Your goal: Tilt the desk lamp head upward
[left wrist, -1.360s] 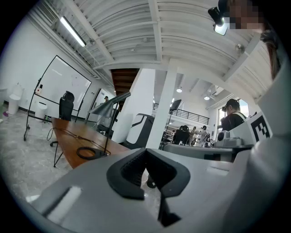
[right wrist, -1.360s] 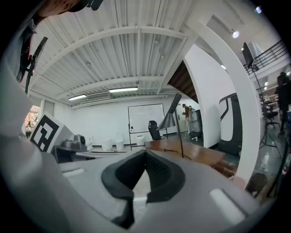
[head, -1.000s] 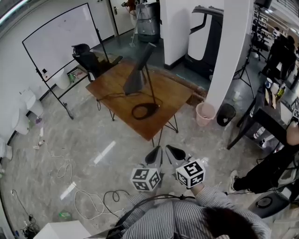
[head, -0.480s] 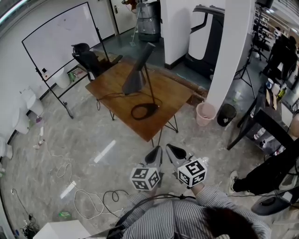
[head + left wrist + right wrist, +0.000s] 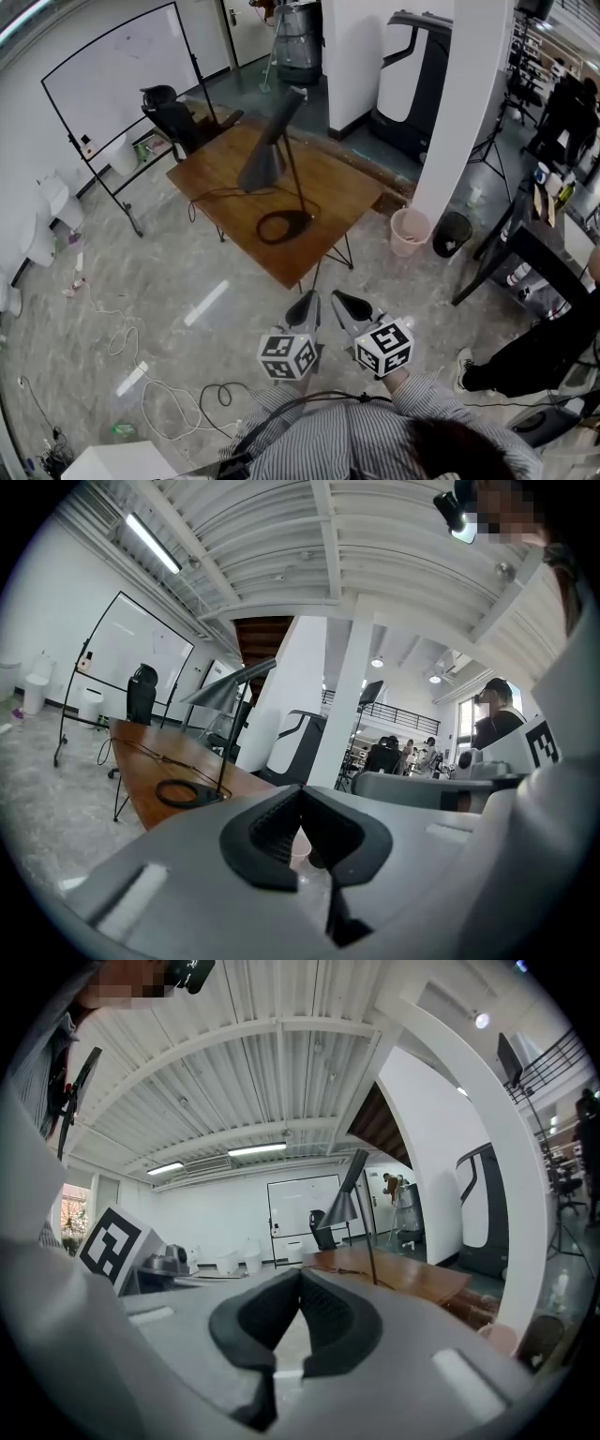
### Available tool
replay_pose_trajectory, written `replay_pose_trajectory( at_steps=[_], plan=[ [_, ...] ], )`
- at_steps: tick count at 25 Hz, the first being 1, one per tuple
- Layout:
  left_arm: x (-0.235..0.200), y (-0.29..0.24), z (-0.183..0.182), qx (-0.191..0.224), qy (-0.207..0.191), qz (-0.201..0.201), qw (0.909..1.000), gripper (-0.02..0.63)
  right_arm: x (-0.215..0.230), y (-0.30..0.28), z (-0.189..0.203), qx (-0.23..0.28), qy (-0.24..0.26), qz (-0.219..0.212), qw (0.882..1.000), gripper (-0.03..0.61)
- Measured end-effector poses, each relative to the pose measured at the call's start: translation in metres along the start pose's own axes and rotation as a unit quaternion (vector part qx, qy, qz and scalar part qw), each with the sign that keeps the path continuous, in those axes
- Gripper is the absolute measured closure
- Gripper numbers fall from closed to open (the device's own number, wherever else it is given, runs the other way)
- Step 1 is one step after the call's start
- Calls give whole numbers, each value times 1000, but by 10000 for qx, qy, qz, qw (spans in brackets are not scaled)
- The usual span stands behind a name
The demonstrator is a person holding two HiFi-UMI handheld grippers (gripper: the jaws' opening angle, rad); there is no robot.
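A dark desk lamp (image 5: 281,159) stands on a brown wooden table (image 5: 342,202), its ring base (image 5: 284,226) near the table's near corner and its cone head (image 5: 262,165) pointing down to the left. The lamp head (image 5: 222,690) shows in the left gripper view, and the lamp head (image 5: 342,1206) in the right gripper view, both far ahead. My left gripper (image 5: 307,307) and right gripper (image 5: 345,305) hang side by side over the floor, well short of the table, both shut and empty.
A whiteboard on a stand (image 5: 117,75) and a black chair (image 5: 169,112) stand left of the table. A white pillar (image 5: 450,112) rises on the right with a pink bin (image 5: 410,230) and a black bin (image 5: 453,230) at its foot. Cables (image 5: 178,398) trail over the floor.
Both grippers have drifted slightly forward towards the table, and the view has shifted with them. The lamp has not moved.
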State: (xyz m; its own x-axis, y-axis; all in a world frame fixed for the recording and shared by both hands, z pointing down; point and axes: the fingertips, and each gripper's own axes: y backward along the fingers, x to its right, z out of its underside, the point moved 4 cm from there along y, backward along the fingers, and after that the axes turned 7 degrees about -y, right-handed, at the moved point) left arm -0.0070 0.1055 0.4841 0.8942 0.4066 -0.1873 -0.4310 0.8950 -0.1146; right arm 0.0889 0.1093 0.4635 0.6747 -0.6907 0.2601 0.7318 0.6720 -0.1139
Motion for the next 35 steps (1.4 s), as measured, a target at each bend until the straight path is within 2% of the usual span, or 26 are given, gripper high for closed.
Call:
replay_pose_trajectory(
  at_steps=[9, 19, 26, 28, 31, 35],
  plan=[
    [-26, -45, 0, -114, 4, -4, 9999, 607, 32, -31, -9, -85, 205, -35, 9997, 577],
    [-104, -125, -23, -69, -57, 104, 9999, 594, 80, -133, -39, 15, 262, 128, 9996, 577],
    [-165, -180, -32, -59, -284, 88, 9995, 572, 110, -206, -70, 151, 472, 299, 9983, 576],
    [-176, -195, -33, -57, -334, 85, 9994, 570, 116, -218, -76, 151, 591, 360, 9975, 577],
    [-186, -219, -29, -98, -495, -34, 9987, 528, 126, -228, -86, 132, 834, 445, 9954, 577],
    [-192, -252, -29, -93, -578, -165, 9982, 498, 138, -240, -104, 110, 1526, 498, 9870, 577]
  ],
)
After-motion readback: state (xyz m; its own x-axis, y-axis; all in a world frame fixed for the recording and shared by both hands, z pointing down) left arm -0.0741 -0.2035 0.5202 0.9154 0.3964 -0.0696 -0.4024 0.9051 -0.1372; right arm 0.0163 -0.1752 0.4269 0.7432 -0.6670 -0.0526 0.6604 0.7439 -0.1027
